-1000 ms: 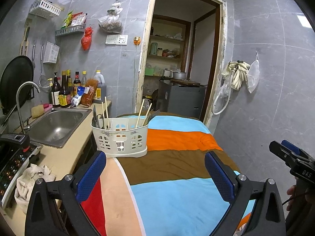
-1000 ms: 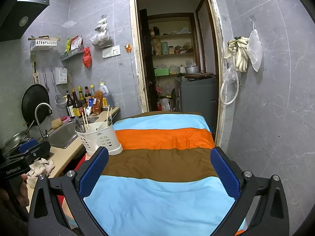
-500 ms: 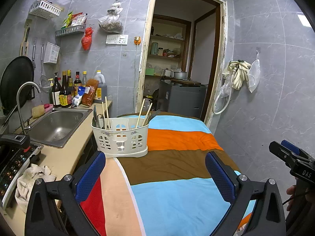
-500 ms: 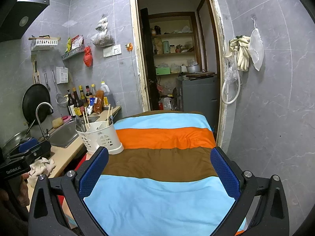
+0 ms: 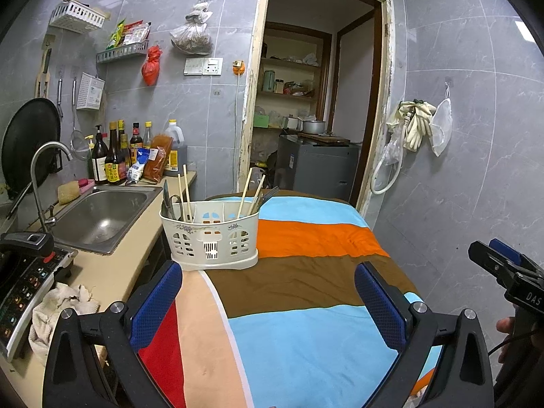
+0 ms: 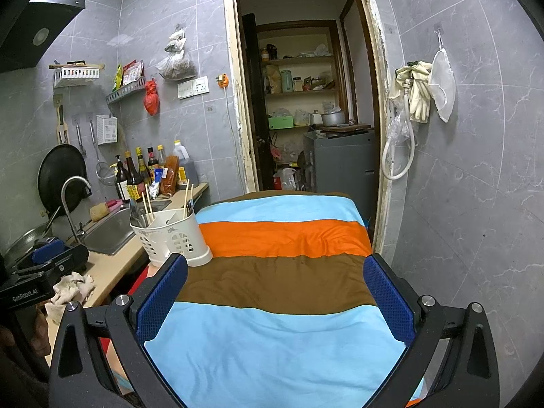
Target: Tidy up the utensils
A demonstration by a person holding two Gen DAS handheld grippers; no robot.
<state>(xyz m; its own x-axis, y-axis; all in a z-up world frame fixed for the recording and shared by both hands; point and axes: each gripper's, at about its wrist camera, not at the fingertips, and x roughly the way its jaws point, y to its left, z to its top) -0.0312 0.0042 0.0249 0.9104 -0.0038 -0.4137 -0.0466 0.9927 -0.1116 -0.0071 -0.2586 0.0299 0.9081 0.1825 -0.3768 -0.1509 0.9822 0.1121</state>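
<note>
Chopsticks (image 5: 185, 187) and dark utensils (image 5: 167, 200) stand upright in a white caddy (image 5: 209, 238) at the striped cloth's (image 5: 306, 306) far left edge, beside the sink (image 5: 98, 217). Nearer, the left gripper (image 5: 268, 302) and right gripper (image 6: 275, 295) hover over the cloth, jaws wide apart, empty.

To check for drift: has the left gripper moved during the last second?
Barely. In the left wrist view the caddy stays almost in place between the open left gripper fingers, dropping only slightly in frame.
</note>
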